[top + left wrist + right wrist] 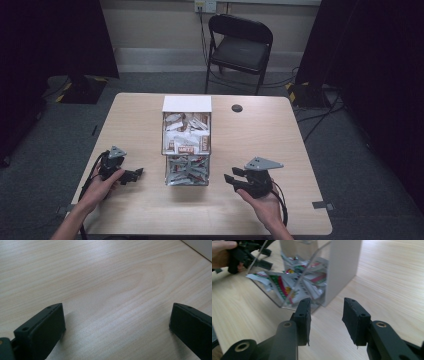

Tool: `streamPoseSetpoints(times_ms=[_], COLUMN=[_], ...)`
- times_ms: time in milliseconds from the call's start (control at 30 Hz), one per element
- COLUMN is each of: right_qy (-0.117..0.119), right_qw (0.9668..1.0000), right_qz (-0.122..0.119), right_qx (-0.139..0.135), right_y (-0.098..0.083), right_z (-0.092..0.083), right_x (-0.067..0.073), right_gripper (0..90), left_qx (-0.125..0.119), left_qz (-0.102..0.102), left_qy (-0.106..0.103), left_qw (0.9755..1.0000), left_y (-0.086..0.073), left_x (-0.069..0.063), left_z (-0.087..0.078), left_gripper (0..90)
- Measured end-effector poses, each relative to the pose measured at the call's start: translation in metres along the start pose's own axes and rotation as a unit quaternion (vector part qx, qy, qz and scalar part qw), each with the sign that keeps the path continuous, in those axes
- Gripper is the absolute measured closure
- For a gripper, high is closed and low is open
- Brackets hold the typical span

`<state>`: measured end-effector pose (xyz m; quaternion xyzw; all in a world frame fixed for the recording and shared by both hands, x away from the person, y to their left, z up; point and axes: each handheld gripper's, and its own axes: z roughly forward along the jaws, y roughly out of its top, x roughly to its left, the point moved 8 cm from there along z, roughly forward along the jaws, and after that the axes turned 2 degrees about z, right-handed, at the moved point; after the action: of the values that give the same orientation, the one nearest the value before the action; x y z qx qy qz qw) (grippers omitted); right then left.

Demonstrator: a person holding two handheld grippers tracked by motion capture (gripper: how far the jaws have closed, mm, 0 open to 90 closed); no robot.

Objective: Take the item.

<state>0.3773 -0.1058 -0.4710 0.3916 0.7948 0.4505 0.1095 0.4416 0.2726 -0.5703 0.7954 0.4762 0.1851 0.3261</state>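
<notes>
A clear plastic dispenser box (186, 145) stands mid-table on the pale wooden table (260, 135), paper sachets (186, 170) inside it. The left gripper (134, 175) rests to its left, the right gripper (231, 179) to its right. A black folding chair (240, 47) stands behind the table.

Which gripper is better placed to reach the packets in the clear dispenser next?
Right. The right gripper points at the clear dispenser, its open jaws close to the packets. The left gripper faces bare table.
</notes>
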Motion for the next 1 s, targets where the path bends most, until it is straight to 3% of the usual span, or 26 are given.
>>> streamPoseSetpoints(times_ms=[233,1000], right_qy=[0.033,0.088], right_qw=[0.9990,0.9945], right_qz=[-0.029,-0.056], right_qx=[0.003,0.005], right_y=[0.007,0.024], right_z=[0.010,0.048], right_x=[0.027,0.071], right_gripper=[58.6,62.4], left_qx=[0.000,0.000], left_qz=[0.000,0.000], left_qy=[0.000,0.000], left_qw=[1.0000,1.0000], left_y=[0.000,0.000], left_x=[0.000,0.000], left_z=[0.000,0.000], left_gripper=[0.0,0.0])
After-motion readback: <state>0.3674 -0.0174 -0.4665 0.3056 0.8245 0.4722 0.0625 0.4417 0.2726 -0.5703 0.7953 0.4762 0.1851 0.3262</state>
